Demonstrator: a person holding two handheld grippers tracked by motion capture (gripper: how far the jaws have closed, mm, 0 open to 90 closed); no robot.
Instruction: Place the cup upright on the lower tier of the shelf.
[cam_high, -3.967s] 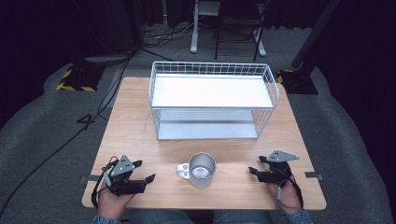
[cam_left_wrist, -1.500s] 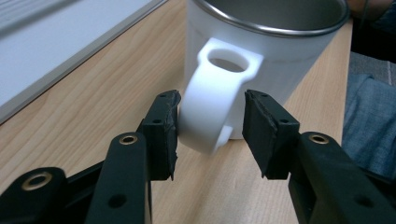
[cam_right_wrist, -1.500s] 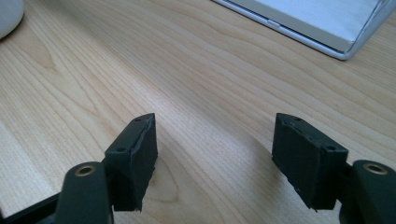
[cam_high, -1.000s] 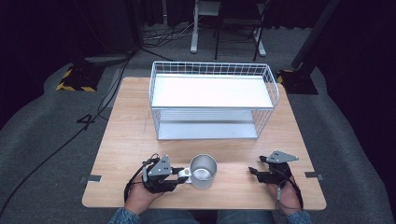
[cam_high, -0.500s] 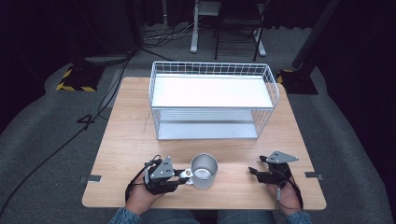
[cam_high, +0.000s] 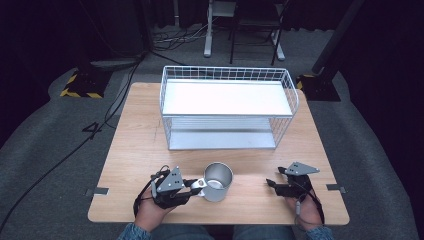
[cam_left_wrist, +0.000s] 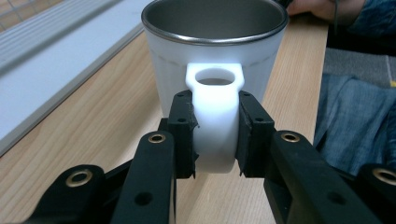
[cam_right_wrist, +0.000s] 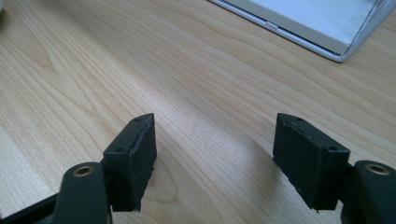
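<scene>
Metal mug (cam_high: 217, 181) stands upright near the near edge of the wooden table (cam_high: 140, 145), roughly centre, handle (cam_left_wrist: 215, 121) pointing left. Left gripper (cam_high: 192, 186) sits just left of the mug, jaws clamped on the handle, one pad on each side, per the left gripper view (cam_left_wrist: 215, 135). Left hand (cam_high: 152, 210) holds it from the near-left. Right gripper (cam_high: 272, 183) rests on the table well right of the mug, apart from it, jaws spread wide with bare wood between them (cam_right_wrist: 215, 154). White wire basket rack (cam_high: 227, 107) stands on the far half of the table, beyond the mug, not touching it.
</scene>
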